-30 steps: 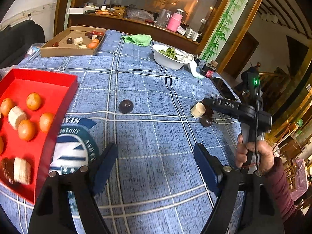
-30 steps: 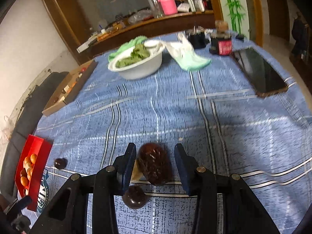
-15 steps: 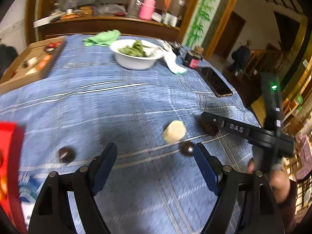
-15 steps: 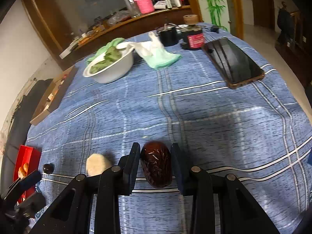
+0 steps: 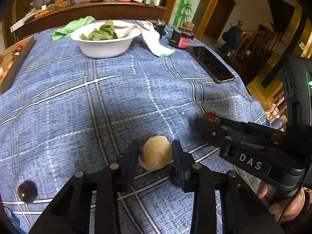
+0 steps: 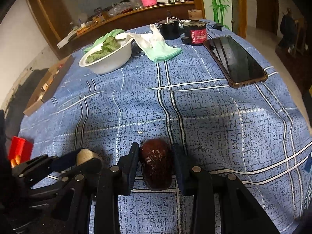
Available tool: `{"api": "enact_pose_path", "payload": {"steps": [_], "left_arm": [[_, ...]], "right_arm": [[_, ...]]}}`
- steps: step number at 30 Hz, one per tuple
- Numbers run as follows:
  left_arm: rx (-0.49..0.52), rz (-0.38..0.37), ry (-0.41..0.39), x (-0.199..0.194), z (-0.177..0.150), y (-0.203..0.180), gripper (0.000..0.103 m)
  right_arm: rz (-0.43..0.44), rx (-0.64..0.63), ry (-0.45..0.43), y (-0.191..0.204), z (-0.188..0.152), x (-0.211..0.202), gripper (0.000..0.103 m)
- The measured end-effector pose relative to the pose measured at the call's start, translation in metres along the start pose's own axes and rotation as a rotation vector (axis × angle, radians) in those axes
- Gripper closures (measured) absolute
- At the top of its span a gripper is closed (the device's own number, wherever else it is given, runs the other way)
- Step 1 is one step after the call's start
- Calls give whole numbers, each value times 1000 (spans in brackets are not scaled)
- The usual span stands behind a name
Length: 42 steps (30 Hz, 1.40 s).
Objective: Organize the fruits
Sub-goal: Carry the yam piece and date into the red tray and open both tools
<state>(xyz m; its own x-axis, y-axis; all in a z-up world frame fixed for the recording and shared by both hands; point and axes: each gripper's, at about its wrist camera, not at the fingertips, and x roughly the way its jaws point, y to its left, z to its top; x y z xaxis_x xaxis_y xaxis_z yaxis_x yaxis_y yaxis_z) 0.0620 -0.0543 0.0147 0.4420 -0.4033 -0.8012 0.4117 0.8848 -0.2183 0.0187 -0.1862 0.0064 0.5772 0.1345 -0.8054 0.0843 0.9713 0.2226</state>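
On the blue plaid bench [image 5: 117,89], through the left wrist view, I have the left claw [image 5: 155,157] drawn in around a pale banana piece [image 5: 155,153]; both pads sit at its sides, so I judge it clamped, though the piece rests low on the cloth. A dark round fruit [image 5: 27,191] lies well apart at lower left, and another small dark fruit [image 5: 172,175] is mostly hidden behind the right pad. The right claw [image 5: 206,125] enters from the right, closed on a red date [image 5: 210,116]. Risk: the banana piece looks soft; excess squeeze could crush it, and a shallow hold could let it roll out on lifting. The two tools are near each other, so a careless lift could knock them together. Containers: a white bowl [image 5: 105,46] holds green leaves, with a white cloth [image 5: 154,39] draped over its rim; a cardboard box [image 5: 11,62] at the left edge holds small fruit pieces.

In the right wrist view, the right claw [image 6: 156,167] is clamped on the red date [image 6: 156,165], pads tight on both flanks. The left claw [image 6: 85,159] sits just beside it with the banana piece [image 6: 83,156]. A red tray [image 6: 19,152] at far left shows orange fruit inside. A phone [image 6: 236,58] lies at right; swinging wide could strike it.
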Motion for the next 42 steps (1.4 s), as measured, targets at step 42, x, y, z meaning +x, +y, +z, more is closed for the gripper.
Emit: {"api": "enact_pose_path", "payload": {"steps": [42], "left_arm": [[-459, 308, -411, -262, -177, 182, 70]], "right_arm": [[321, -340, -146, 203, -101, -86, 67]]}}
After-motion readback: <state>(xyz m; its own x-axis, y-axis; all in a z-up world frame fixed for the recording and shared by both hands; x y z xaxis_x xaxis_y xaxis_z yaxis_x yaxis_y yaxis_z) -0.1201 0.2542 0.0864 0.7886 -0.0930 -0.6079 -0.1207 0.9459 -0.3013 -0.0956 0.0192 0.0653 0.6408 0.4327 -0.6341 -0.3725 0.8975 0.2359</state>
